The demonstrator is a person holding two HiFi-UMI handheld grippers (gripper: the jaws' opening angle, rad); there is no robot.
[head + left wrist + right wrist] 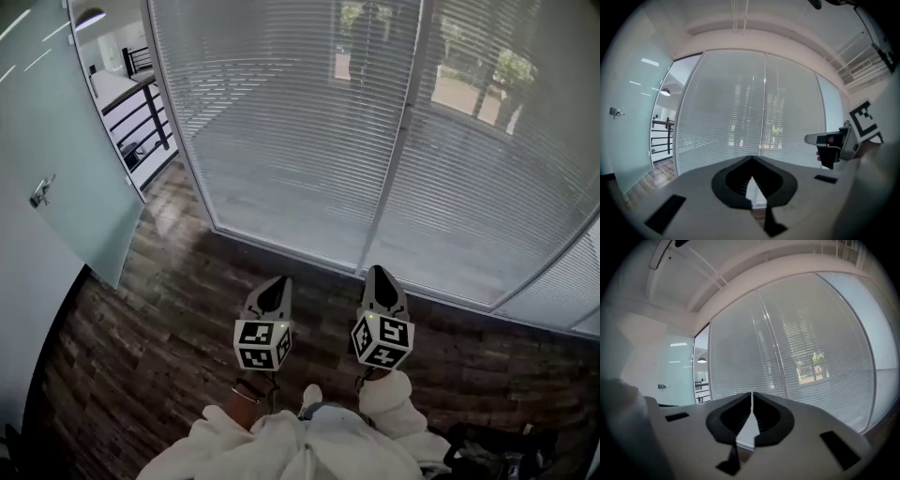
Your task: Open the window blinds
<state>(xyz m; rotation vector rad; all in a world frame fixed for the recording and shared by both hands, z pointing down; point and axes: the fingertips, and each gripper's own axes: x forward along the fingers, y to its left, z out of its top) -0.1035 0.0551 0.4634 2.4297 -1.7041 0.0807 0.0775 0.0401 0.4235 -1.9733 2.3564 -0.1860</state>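
Observation:
White slatted window blinds (300, 122) hang over the glass wall ahead, and trees show faintly through the slats. They also fill the left gripper view (736, 117) and the right gripper view (801, 352). My left gripper (275, 292) and right gripper (379, 279) are held side by side low in the head view, pointing at the blinds from a distance and touching nothing. The left gripper (752, 158) has its jaws meeting at the tips, with nothing between them. The right gripper (752, 394) is likewise shut and empty. The right gripper (832, 143) also appears at the right of the left gripper view.
A vertical window post (398, 159) splits the blinds into two panels. A frosted glass door (66, 159) with a metal handle (41, 191) stands at the left, with a black railing (141, 103) beyond it. Dark wooden floor (159, 319) lies below. A dark bag (497, 450) sits at the lower right.

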